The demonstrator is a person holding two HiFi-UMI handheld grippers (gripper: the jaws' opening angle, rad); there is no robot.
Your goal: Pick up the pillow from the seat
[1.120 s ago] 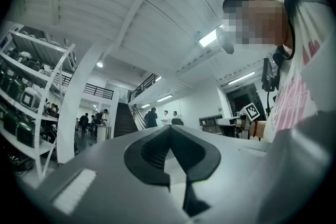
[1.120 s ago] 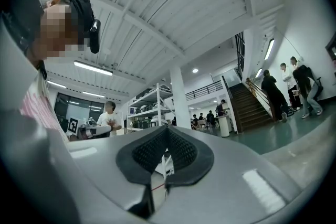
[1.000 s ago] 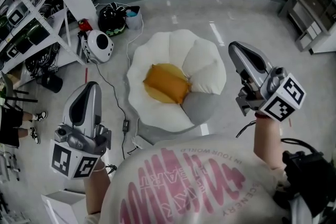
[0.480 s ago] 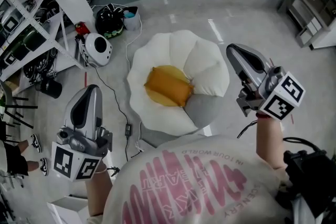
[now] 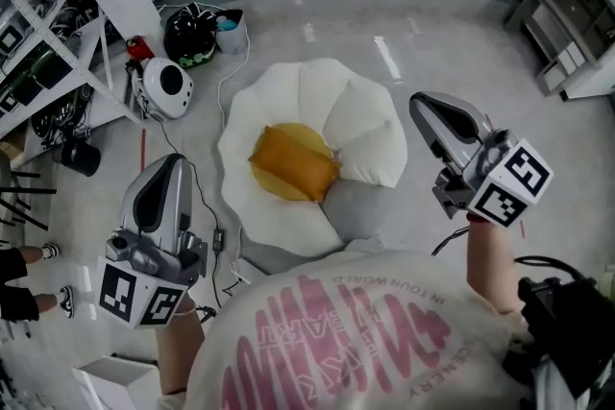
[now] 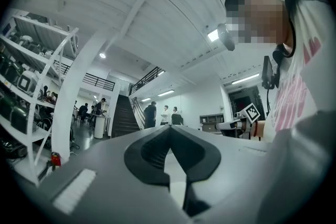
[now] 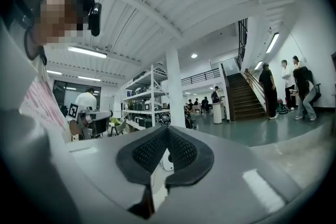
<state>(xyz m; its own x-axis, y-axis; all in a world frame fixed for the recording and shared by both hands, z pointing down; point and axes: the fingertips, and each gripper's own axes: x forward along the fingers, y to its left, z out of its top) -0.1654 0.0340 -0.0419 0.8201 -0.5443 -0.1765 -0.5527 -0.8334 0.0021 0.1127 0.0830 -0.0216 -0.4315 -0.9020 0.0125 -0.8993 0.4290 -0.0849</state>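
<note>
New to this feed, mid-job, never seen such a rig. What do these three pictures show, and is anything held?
There is no robot arm: a person holds a two-jaw gripper in each hand. The head view comes from a camera on the person's head, looking steeply down; the left gripper shows at its left, the right gripper at its right. The other two pictures come from cameras riding on each gripper, looking along its jaws. On the floor lies a white petal-shaped seat with an orange pillow at its middle. Both pairs of jaws are shut on nothing; neither gripper touches the pillow.
</note>
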